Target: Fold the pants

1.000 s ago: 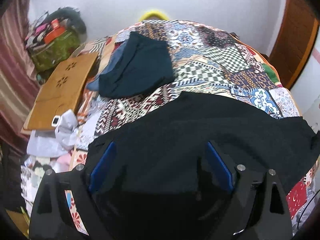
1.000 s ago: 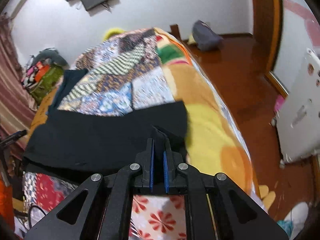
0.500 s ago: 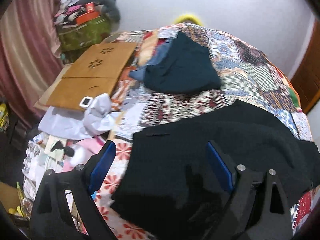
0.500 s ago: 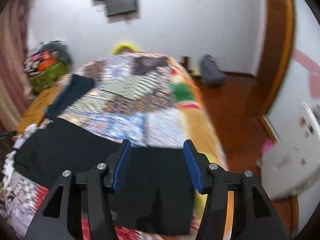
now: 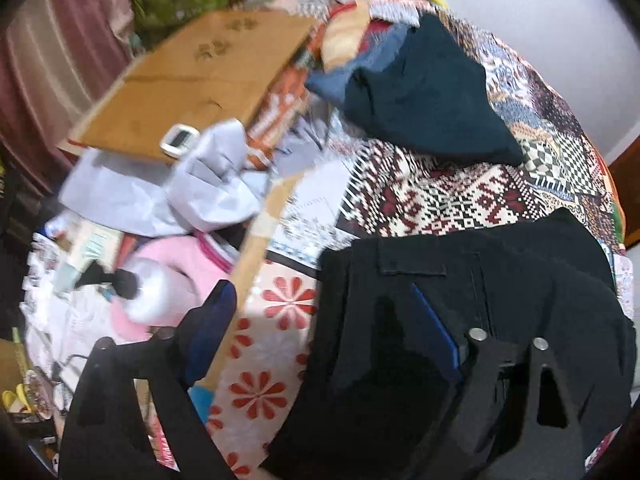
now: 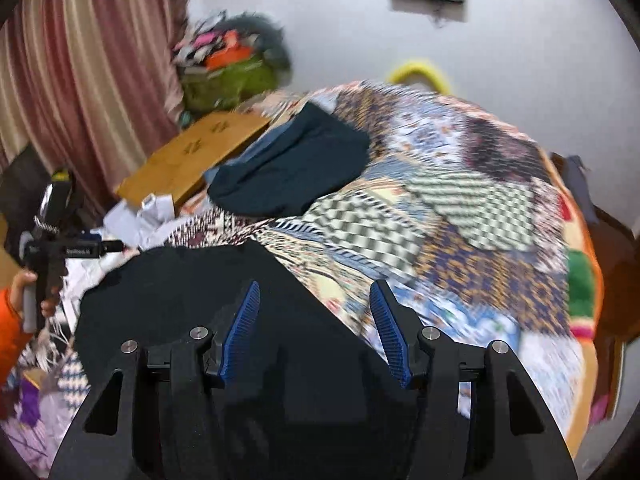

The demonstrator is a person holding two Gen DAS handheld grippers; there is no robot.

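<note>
Both grippers hung empty: left gripper (image 5: 320,320) wide, jaws just narrowing; right gripper (image 6: 316,336) half-spread, jaws just parting. Black pants (image 5: 480,320) lay beneath both on the quilt (image 5: 440,200). Risk: pinching one layer would drag the fold crooked.

Left gripper (image 5: 324,316) points steeply down, jaws wide and just narrowing, nothing clamped; right gripper (image 6: 314,334) tilts downward, jaws parted after just opening, nothing pressed between them

Both wrist views steeply down, sharing bed (image 5: 460,196)
</note>
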